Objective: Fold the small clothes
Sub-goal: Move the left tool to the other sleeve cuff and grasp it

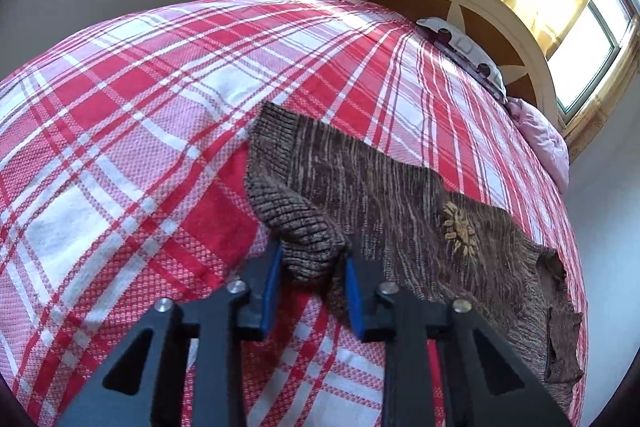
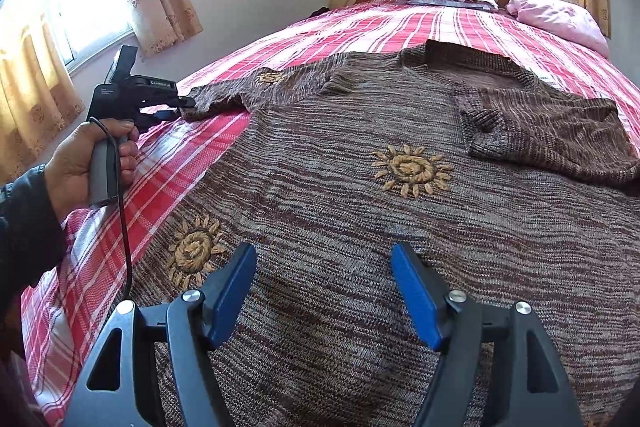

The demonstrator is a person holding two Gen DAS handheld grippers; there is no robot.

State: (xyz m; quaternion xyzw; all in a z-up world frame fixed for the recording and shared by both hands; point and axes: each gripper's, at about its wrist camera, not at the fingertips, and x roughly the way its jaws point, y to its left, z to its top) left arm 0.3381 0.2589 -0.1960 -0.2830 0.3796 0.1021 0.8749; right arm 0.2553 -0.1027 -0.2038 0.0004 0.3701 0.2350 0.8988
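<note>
left wrist view: the left gripper point(image 1: 310, 261) is clenched on the ribbed cuff point(image 1: 308, 231) of the brown sweater point(image 1: 400, 195), which lies spread on the plaid bedspread point(image 1: 120, 107). right wrist view: the right gripper point(image 2: 324, 291) hangs released over the sweater's body, holding nothing. the knit looks soft, limp, stretchy and probably light; cuffs and hem seem the firmest holds.
</note>
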